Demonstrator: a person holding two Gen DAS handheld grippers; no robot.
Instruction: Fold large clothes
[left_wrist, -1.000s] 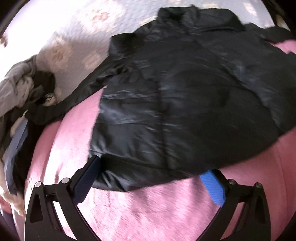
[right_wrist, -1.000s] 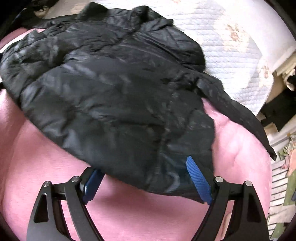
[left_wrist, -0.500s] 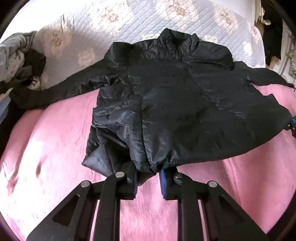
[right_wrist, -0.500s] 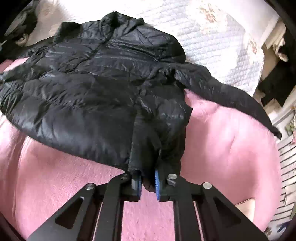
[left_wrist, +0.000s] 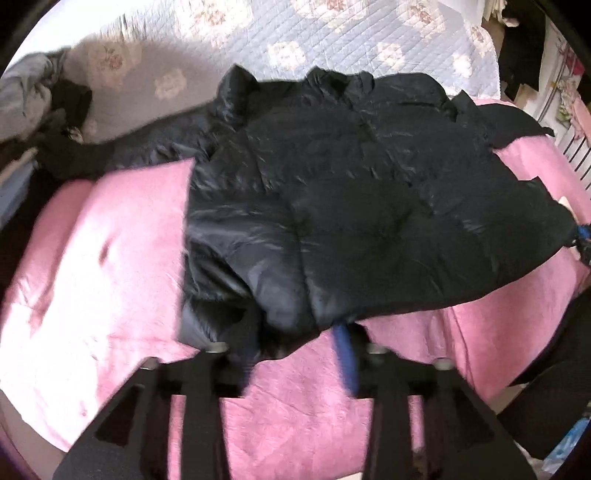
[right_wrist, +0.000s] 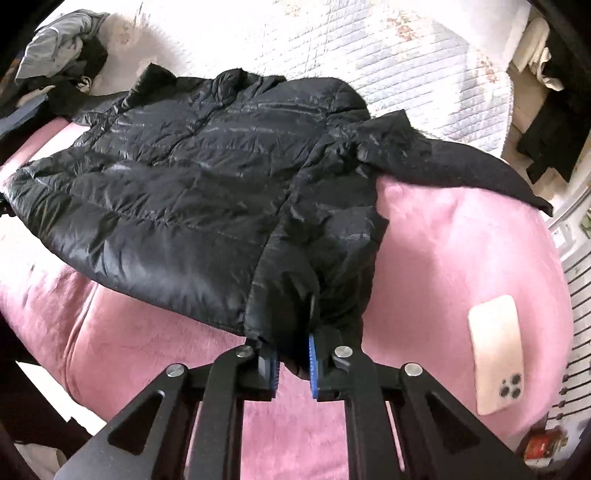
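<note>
Your right gripper (right_wrist: 291, 363) pinches the jacket (right_wrist: 207, 206) hem at lower centre; your left gripper (left_wrist: 295, 354) looks parted. Re-grip before lifting evenly.

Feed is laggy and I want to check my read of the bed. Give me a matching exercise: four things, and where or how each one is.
Things:
1. black jacket
2. phone
3. grey clothes pile
4. right gripper

Place or state:
a. lying back up on the pink blanket, right of the jaws
b. shut on the jacket's hem
c. spread over the pink blanket and the white quilt
d. heaped at the far left

Pairs: 1-c, 2-a, 3-d, 4-b
</note>
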